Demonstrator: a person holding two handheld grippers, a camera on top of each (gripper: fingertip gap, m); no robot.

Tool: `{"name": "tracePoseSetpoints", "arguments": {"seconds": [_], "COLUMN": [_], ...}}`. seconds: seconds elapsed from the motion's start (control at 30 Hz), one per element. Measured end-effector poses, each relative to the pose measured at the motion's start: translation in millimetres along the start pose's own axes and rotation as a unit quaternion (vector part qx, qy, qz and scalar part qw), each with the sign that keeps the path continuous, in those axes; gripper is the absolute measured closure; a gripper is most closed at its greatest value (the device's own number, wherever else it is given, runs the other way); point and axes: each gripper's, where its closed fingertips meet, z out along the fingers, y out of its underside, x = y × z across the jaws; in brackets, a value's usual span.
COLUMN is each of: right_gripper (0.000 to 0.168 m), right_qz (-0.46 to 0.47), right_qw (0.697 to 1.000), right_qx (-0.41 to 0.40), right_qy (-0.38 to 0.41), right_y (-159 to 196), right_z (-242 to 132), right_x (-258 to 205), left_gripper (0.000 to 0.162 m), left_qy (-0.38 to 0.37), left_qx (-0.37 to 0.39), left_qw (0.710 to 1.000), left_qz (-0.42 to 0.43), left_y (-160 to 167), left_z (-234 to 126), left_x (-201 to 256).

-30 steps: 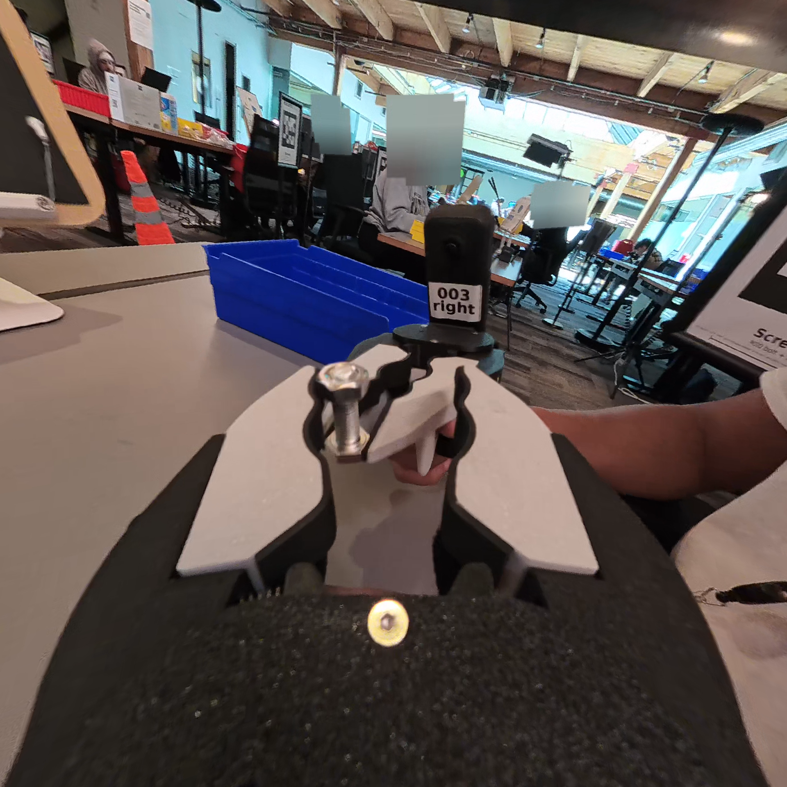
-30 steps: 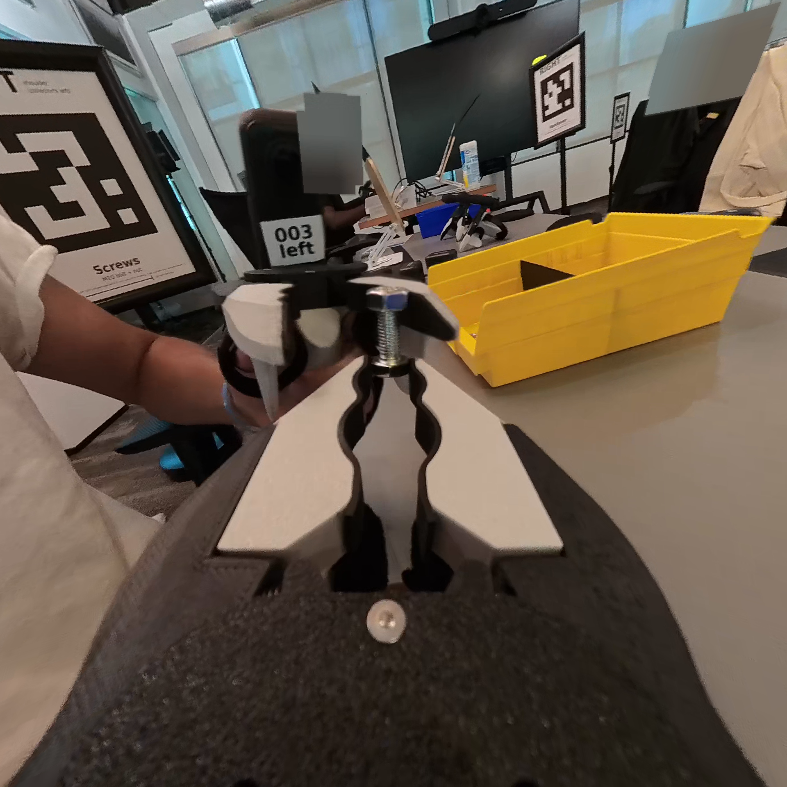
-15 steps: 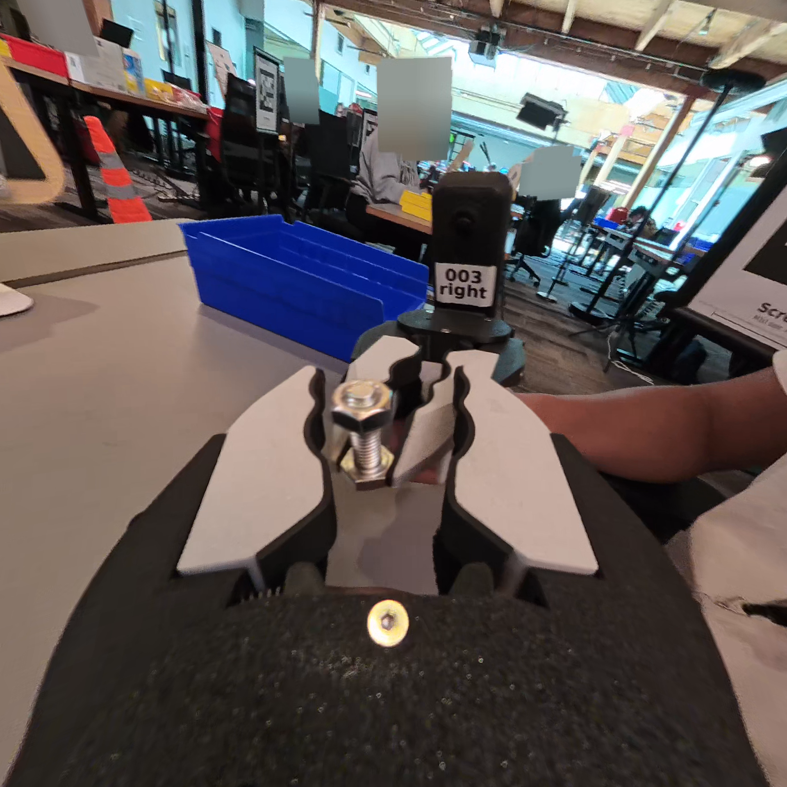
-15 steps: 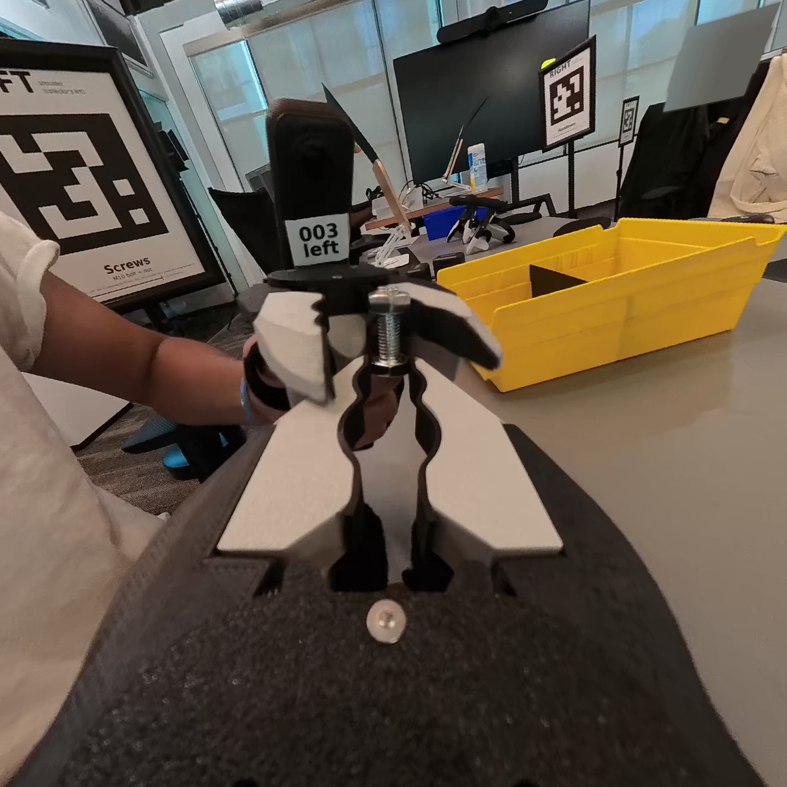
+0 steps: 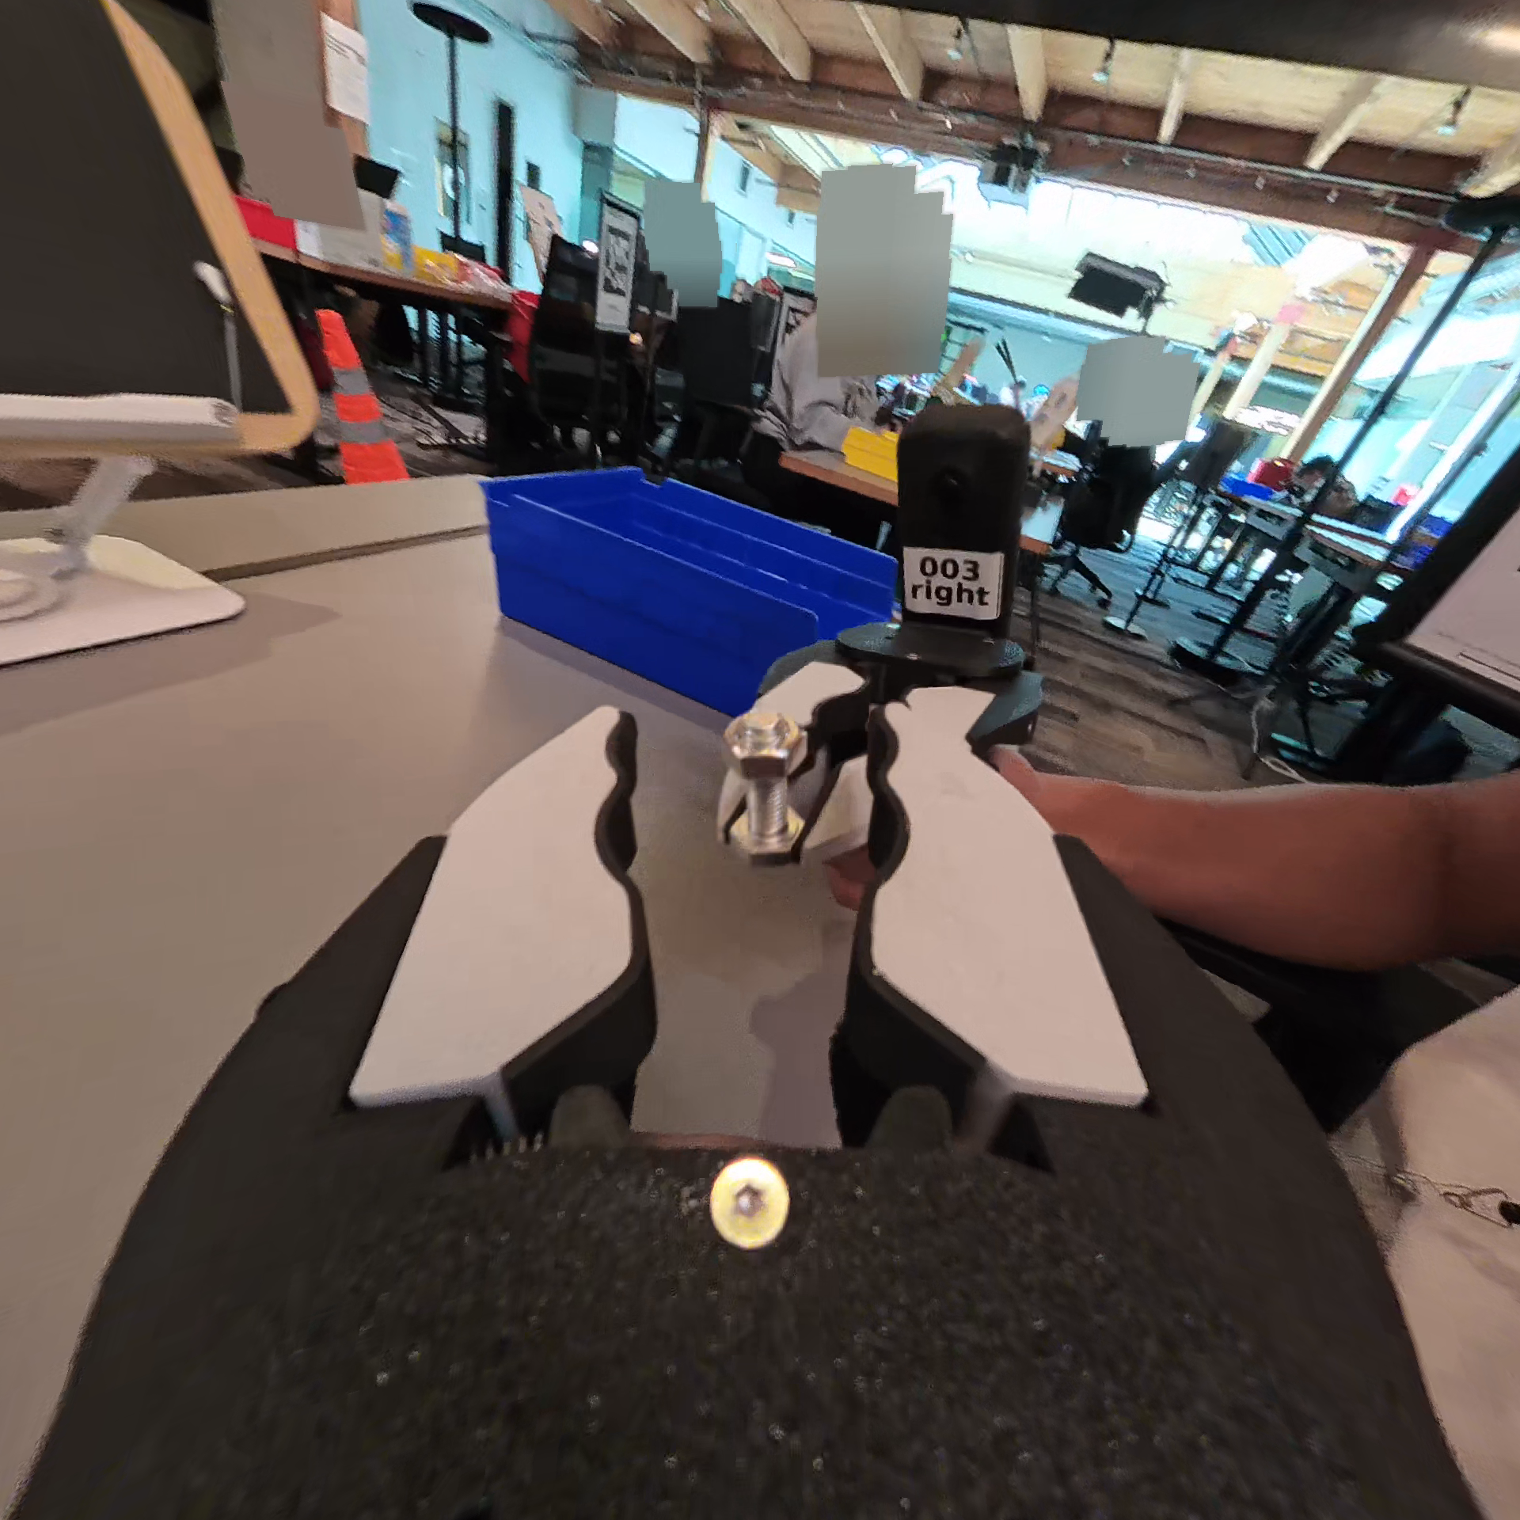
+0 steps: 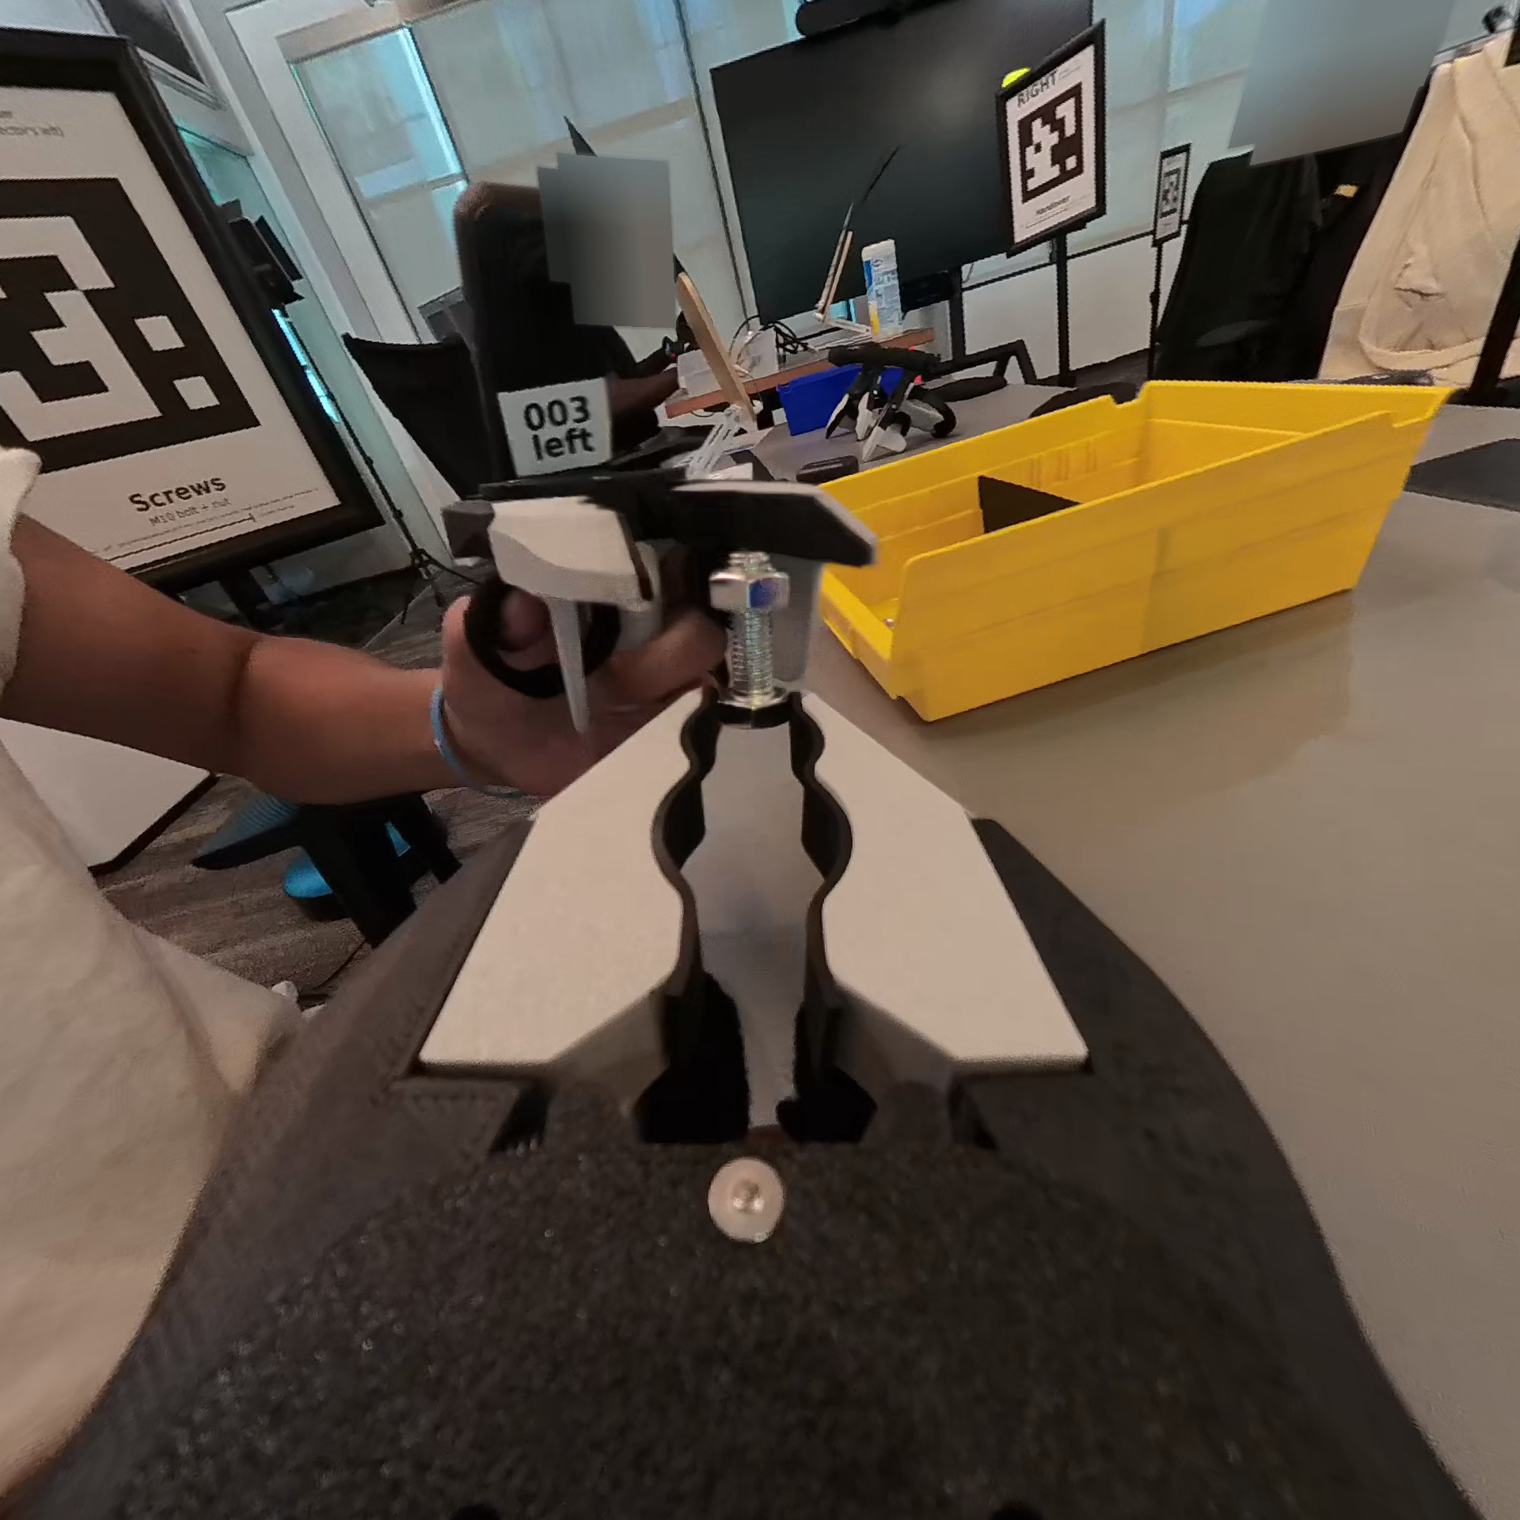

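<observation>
A silver bolt point(image 6: 750, 641) stands upright with a hex nut point(image 6: 748, 588) threaded near its top. My right gripper point(image 6: 750, 711) is shut on the bolt's lower end and holds it above the grey table point(image 6: 1234, 822). In the left wrist view the bolt point(image 5: 763, 794) stands between the tips of my left gripper point(image 5: 750, 724), which is open and touches neither side that I can see. The right gripper's fingers point(image 5: 831, 814) show behind the bolt. In the right wrist view one left gripper finger point(image 6: 802, 609) stands close beside the nut.
A blue bin point(image 5: 658, 576) stands on the table beyond the left gripper. A yellow bin point(image 6: 1151, 535) with a black divider stands to the right. A tablet on a white stand point(image 5: 107, 592) is at the far left. A framed marker sign point(image 6: 123, 329) stands off the table's edge. My two grippers' fingertips are within a few centimetres of each other.
The bolt has shifted from beside my left gripper's left finger to the middle of the gap. The right gripper has kept its hold. The left jaws have stayed apart.
</observation>
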Motion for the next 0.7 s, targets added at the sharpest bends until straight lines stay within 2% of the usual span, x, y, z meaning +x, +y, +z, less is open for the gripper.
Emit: {"name": "tracePoseSetpoints", "arguments": {"seconds": [0.07,0.13,0.17,0.23,0.4,0.5,0.57,0.7], "right_gripper": [0.151,0.151,0.151,0.151,0.151,0.151,0.151,0.151], "right_qz": [0.001,0.002,0.001,0.000,0.003,0.008,0.005,-0.002], "right_qw": [1.000,1.000,1.000,1.000,1.000,1.000,1.000,1.000], "right_qx": [-0.002,-0.002,-0.003,-0.004,0.001,-0.003,-0.009,-0.014], "right_qy": [0.008,0.008,0.005,0.000,0.008,0.010,-0.002,-0.011], "right_y": [0,0,1,1,-1,1,3,4], "right_z": [-3,-3,-2,0,-5,-5,-1,4], "right_x": [6,7,6,2,7,10,4,-4], "left_gripper": [0.117,0.118,0.110,0.103,0.109,0.120,0.109,0.108], "left_qy": [0.013,0.039,0.046,0.059,0.029,0.050,0.059,0.048], "left_qx": [0.005,-0.001,-0.002,-0.009,0.008,-0.006,-0.023,-0.025], "left_qw": [1.000,0.999,0.999,0.998,0.999,0.999,0.998,0.999], "left_qz": [-0.002,-0.012,-0.017,-0.025,-0.021,-0.011,-0.002,-0.008], "left_y": [0,4,5,7,3,8,13,15], "left_z": [-4,3,8,15,0,1,10,8], "left_x": [4,14,17,19,4,12,17,9]}}
